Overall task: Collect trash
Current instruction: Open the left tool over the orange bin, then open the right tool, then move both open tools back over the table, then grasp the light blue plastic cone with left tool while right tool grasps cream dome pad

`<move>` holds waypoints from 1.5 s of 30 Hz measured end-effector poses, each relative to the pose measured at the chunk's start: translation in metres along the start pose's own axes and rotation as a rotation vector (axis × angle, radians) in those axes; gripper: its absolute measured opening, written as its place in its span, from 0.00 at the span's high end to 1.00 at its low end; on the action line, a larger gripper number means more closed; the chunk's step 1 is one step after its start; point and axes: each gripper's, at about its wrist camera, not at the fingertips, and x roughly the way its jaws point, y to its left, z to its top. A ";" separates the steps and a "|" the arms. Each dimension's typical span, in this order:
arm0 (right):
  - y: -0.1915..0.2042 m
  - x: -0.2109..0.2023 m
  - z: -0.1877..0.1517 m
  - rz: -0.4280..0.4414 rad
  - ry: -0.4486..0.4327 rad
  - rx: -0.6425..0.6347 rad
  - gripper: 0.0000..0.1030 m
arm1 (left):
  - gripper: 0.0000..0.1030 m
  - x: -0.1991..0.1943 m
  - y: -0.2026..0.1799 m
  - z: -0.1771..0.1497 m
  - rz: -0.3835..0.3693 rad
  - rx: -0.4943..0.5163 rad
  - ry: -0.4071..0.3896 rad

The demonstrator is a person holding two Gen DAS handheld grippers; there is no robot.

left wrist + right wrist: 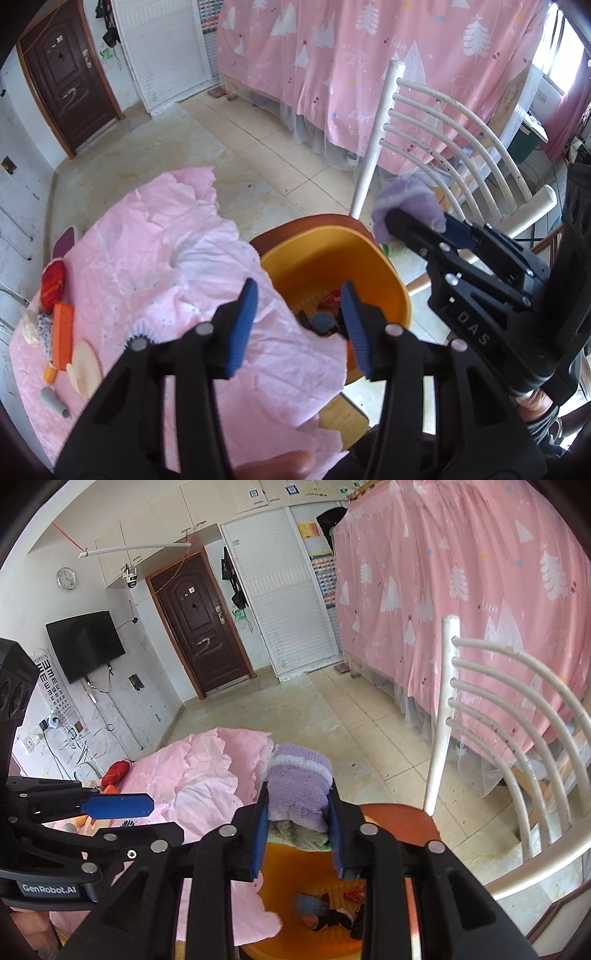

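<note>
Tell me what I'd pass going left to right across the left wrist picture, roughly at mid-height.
Red trash → orange block → pink cloth → orange bin → purple sock in the right gripper.

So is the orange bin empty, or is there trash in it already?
Not empty: the orange bin already holds several wrappers and scraps on its bottom, well below the rim.

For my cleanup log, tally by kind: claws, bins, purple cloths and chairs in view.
Claws: 2 (left claw, empty; right claw, gripping the cloth)
Orange bin: 1
Purple cloth: 1
White chair: 1
Total: 5
</note>
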 end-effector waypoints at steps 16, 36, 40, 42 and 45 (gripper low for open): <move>0.028 0.012 0.004 0.009 0.026 -0.035 0.61 | 0.57 -0.020 0.044 -0.014 0.009 -0.097 -0.029; 0.173 0.051 0.002 0.127 0.120 -0.233 0.45 | 0.52 -0.066 0.181 -0.078 0.061 -0.362 -0.088; 0.202 0.060 -0.004 0.150 0.145 -0.264 0.39 | 0.52 -0.073 0.208 -0.094 0.100 -0.409 -0.098; 0.215 0.066 -0.007 0.159 0.158 -0.280 0.39 | 0.52 -0.076 0.223 -0.102 0.108 -0.433 -0.100; 0.236 0.075 -0.013 0.173 0.183 -0.304 0.38 | 0.52 -0.081 0.243 -0.115 0.124 -0.465 -0.101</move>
